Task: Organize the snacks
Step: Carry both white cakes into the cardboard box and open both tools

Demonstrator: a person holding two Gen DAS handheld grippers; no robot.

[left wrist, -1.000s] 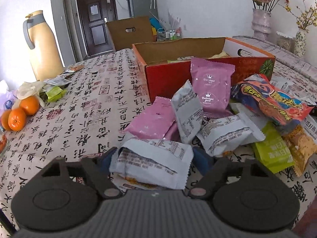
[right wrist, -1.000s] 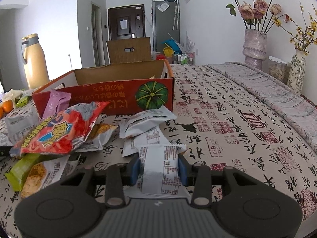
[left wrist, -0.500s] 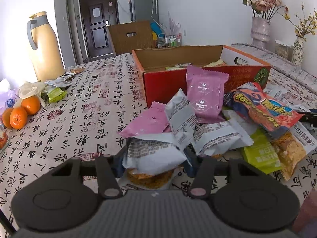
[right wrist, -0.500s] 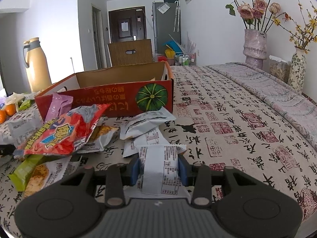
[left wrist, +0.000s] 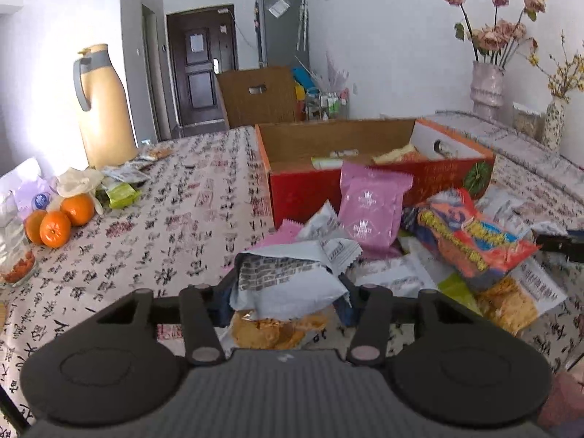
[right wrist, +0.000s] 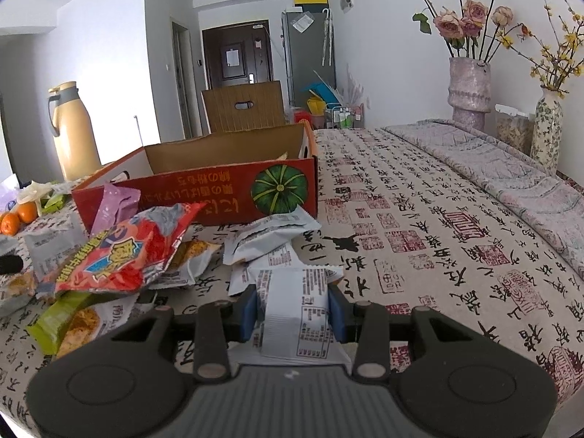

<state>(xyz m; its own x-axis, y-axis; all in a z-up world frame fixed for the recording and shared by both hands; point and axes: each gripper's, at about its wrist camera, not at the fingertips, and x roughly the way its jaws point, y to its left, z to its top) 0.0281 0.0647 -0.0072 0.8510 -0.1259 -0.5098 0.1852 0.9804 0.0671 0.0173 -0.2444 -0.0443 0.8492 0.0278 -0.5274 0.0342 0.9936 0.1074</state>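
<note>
While my left gripper [left wrist: 284, 301] closes on a crumpled grey snack packet [left wrist: 288, 284], my right gripper [right wrist: 294, 310] clamps a white printed sachet [right wrist: 297, 314].

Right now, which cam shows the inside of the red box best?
Left wrist. It looks down over the red box rim onto packets lying on the box floor. The right wrist view sits lower: mostly the printed outer wall, with only the inner cardboard walls showing.

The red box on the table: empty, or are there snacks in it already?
Not empty. The left wrist view shows a few packets lying inside the open-topped red box, with much of its brown inner wall bare.
</note>
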